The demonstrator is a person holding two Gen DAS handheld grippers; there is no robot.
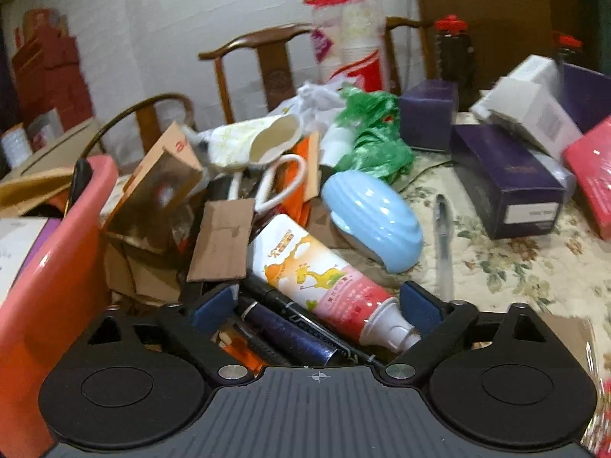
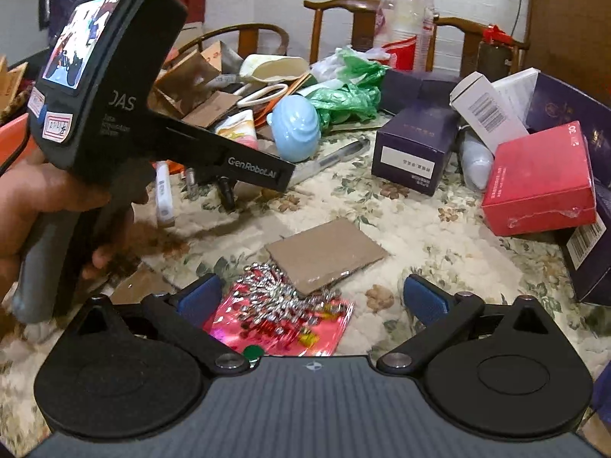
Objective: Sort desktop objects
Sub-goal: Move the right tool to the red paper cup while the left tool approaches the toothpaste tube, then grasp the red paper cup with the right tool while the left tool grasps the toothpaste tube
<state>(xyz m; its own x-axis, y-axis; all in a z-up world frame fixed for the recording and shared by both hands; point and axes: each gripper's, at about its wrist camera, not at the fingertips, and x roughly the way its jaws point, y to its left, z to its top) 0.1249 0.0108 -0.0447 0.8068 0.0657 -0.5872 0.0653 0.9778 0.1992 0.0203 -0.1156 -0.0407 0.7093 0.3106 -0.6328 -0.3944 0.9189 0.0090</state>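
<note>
The left gripper [image 1: 319, 301] stands wide, its 2 blue pads either side of a tube [image 1: 324, 282] without pressing it. The tube is white at the top with an orange giraffe print, pink lower down, ending in a white cap beside the right-hand pad. It lies slanted on 2 dark pens [image 1: 294, 328] at the near edge of the clutter, just beside a pale blue ribbed pot [image 1: 372, 221]. 1 clear pen [image 1: 443, 244] lies on the floral cloth [image 1: 515, 267] to its right. A pink bin [image 1: 57, 267] stands on the left.

The right gripper [image 2: 311, 294] is also wide and holds nothing. Between its pads lie 1 pink foil packet [image 2: 282, 320] with a silver sparkly piece on it and 1 flat cardboard piece [image 2: 324, 255]. A hand [image 2: 46, 206] holds the left gripper's handle. 1 red box [image 2: 538, 183] and several purple boxes [image 2: 412, 149] sit right.
</note>
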